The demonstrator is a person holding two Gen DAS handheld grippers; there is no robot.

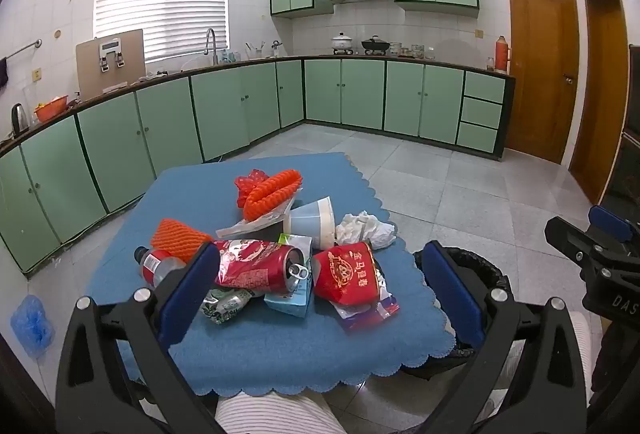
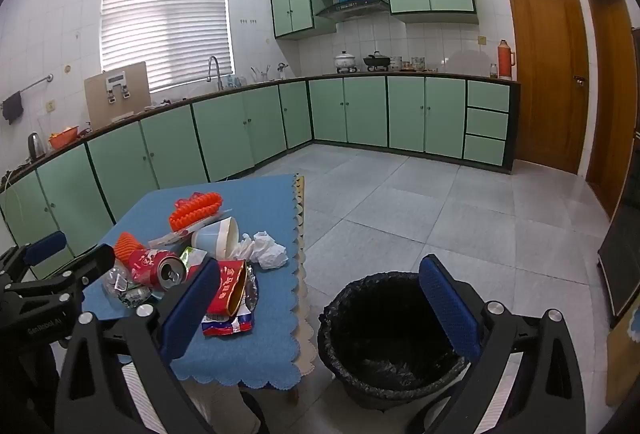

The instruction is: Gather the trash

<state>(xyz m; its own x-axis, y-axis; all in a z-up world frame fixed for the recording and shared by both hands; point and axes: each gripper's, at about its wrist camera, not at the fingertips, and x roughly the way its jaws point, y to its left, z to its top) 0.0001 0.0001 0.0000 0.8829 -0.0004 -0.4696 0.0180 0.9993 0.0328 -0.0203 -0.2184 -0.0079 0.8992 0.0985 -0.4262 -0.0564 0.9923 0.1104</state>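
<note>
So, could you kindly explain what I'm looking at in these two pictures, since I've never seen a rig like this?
No robot here: a person holds a two-finger gripper in each hand, each with a fisheye camera looking along its blue fingers. One picture is from the left gripper, the other from the right gripper. Both are open and hold nothing. On the table's blue cloth lies trash: a red can, a red cup, a pale cup, tissue, orange foam netting. A black-lined bin stands on the floor beside the table.
</note>
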